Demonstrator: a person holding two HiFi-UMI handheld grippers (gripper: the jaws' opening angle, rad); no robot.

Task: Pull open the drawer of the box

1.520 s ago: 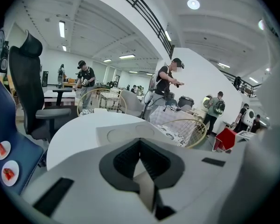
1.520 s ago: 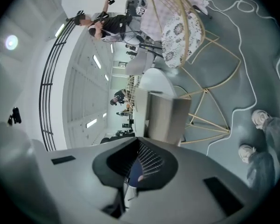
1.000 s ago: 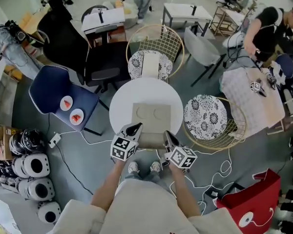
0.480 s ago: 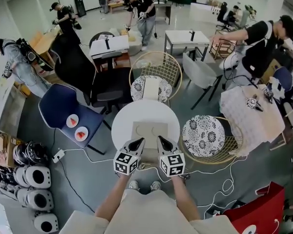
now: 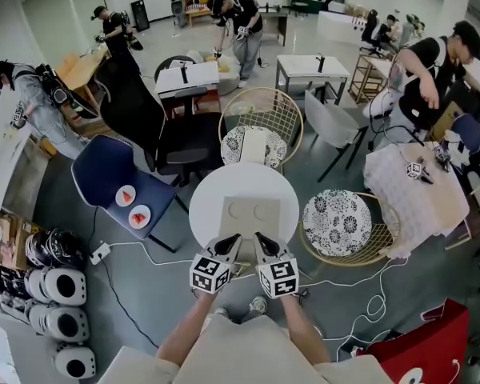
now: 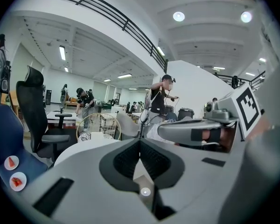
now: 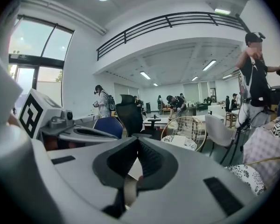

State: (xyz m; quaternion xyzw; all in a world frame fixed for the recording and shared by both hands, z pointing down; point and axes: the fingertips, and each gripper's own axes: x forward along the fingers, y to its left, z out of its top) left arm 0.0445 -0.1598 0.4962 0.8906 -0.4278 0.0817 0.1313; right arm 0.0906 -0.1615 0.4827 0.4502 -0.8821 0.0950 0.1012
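A flat beige box (image 5: 247, 215) with two round marks on its lid lies on the small round white table (image 5: 208, 206). I cannot see any gap at its drawer front from the head view. My left gripper (image 5: 234, 238) and right gripper (image 5: 258, 236) are held side by side above the table's near edge, their tips just short of the box and touching nothing. In the left gripper view the left gripper (image 6: 140, 142) is shut and empty, with the right gripper (image 6: 191, 132) alongside. In the right gripper view the right gripper (image 7: 137, 143) is shut and empty too.
A wire chair with a patterned cushion (image 5: 253, 146) stands behind the table, and another one (image 5: 338, 222) to its right. A blue chair with two small plates (image 5: 112, 178) is on the left. Cables (image 5: 344, 278) trail over the floor, and several people work further back.
Both grippers have risen from the box's near edge and drawn closer together. The right one has rolled so that its marker cube faces up. The head view has tilted up.
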